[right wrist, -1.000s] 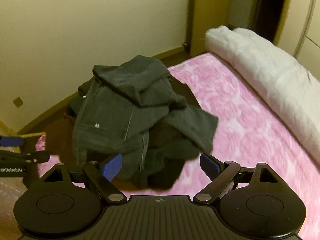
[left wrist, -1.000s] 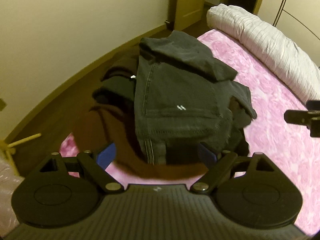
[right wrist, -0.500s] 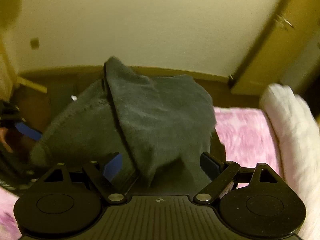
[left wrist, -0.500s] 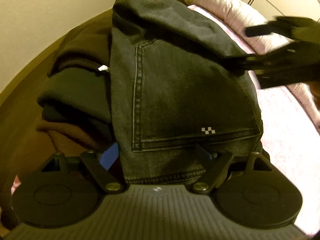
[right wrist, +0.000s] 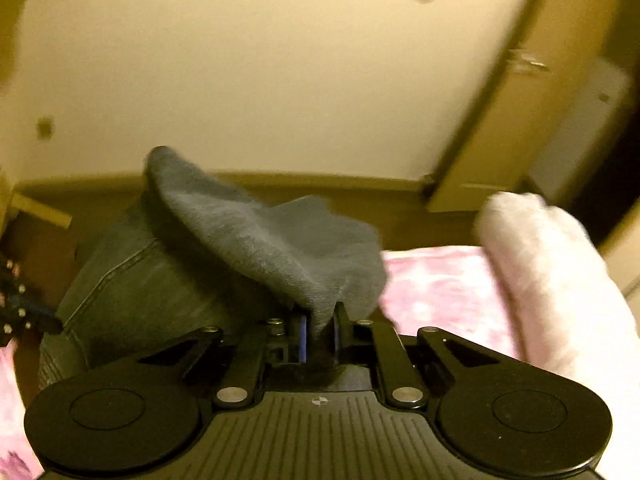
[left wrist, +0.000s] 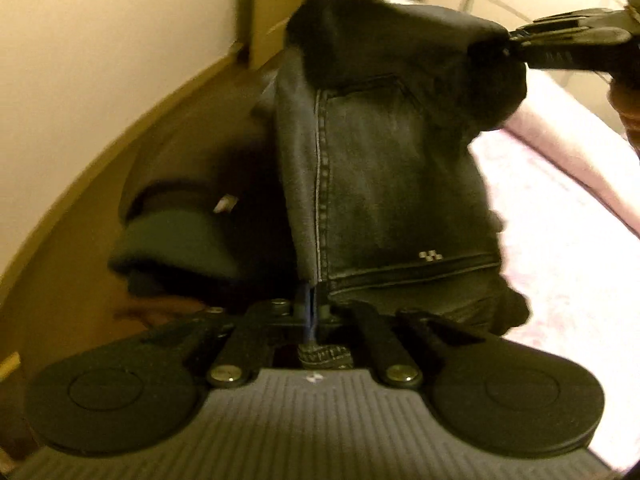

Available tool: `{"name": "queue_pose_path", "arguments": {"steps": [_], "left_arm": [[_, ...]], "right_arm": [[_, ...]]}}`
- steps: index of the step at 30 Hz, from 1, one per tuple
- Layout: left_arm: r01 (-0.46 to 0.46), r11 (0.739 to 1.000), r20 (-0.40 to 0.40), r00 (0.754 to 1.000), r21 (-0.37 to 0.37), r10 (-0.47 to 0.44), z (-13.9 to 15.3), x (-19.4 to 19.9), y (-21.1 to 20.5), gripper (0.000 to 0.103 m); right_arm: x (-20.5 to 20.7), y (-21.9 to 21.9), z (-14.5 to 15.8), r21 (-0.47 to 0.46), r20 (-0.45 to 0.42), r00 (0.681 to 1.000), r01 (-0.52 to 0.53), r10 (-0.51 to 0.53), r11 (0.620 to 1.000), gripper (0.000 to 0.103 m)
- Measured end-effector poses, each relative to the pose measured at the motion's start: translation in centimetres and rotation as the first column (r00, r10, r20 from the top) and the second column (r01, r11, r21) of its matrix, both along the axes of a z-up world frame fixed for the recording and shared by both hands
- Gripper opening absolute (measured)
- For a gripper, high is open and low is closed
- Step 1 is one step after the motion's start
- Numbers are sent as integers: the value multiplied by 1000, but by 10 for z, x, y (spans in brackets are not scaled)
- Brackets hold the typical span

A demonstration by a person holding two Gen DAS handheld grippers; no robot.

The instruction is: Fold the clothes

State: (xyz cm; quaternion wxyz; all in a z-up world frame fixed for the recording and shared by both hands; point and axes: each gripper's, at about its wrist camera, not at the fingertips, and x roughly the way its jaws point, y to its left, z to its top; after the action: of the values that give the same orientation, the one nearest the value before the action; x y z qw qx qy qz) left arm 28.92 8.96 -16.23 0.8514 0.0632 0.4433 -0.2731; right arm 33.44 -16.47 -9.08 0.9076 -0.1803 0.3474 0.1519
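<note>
Left hand-held gripper (left wrist: 313, 312): we have it clamped tight on the seamed edge of the dark grey jeans (left wrist: 384, 184).
Right hand-held gripper (right wrist: 320, 330): we have it pinched closed on a grey fold of the same jeans.
Jeans: raised above the pink bed cover (right wrist: 440, 284), atop a pile of dark clothes (left wrist: 188, 236).
Rolled white blanket (right wrist: 552, 280): lies along the bed's right side.

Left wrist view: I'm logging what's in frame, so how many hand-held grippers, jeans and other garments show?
Hand-held grippers: 2, the left hand-held gripper and the right hand-held gripper, each shut on the jeans
Jeans: 1
Other garments: 1 clear, a dark folded garment beside the jeans
Total: 4
</note>
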Motion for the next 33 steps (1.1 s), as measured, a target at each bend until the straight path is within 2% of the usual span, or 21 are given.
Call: {"name": "queue_pose_path", "arguments": {"steps": [3,5,9,14,16,18,22,25,27,28,30,31,32,33], "left_arm": [[74,997,68,995,-4,-73,22,-24,-21,0],[124,992,108,986,0,-124,35,-46,-41,0],[229,973,171,959,8,-227,58,-97,-86,0],[388,921,173,906,23,-386,69,-198,-160,0],[458,889,148,878,20,-455,66,-241,-192,0],[537,843,99,838,19,-536,55,-283,-224,0],[681,733,-32,732,5,-680,24,-353,-277,0],[752,659,-96,656,-8,-749,12,-382,-295,0],[776,631,-116,627,-3,-771,8,-391,-296,4],[779,626,-123,622,1,-773,1,-383,-297,5],[780,626,-140,622,17,-770,-2,-372,-298,10],[778,627,-148,624,27,-768,-1,-367,-298,12],[778,628,-155,625,36,-765,-3,-362,-297,14],[777,628,-162,626,46,-763,-7,-355,-297,15]], "right_arm": [[-17,-24,27,49,40,997,63,-65,997,8],[-48,-51,44,78,66,991,114,-119,990,7],[-130,-112,64,126,86,966,233,-245,964,7],[-252,-190,60,160,45,921,376,-387,913,6],[-303,-220,52,159,9,890,449,-456,879,6],[-354,-250,43,150,-32,848,527,-528,837,6],[-458,-308,24,120,-110,744,669,-660,734,6],[-516,-335,-12,10,-241,652,742,-718,670,7],[-549,-342,-33,-66,-305,597,764,-742,642,8],[-564,-344,-37,-95,-322,575,770,-752,630,13],[-588,-342,-43,-138,-350,541,778,-765,613,34],[-591,-336,-43,-148,-355,531,781,-769,607,53],[-594,-331,-47,-146,-361,528,782,-769,606,62],[-591,-326,-51,-143,-368,528,781,-765,608,63]]}}
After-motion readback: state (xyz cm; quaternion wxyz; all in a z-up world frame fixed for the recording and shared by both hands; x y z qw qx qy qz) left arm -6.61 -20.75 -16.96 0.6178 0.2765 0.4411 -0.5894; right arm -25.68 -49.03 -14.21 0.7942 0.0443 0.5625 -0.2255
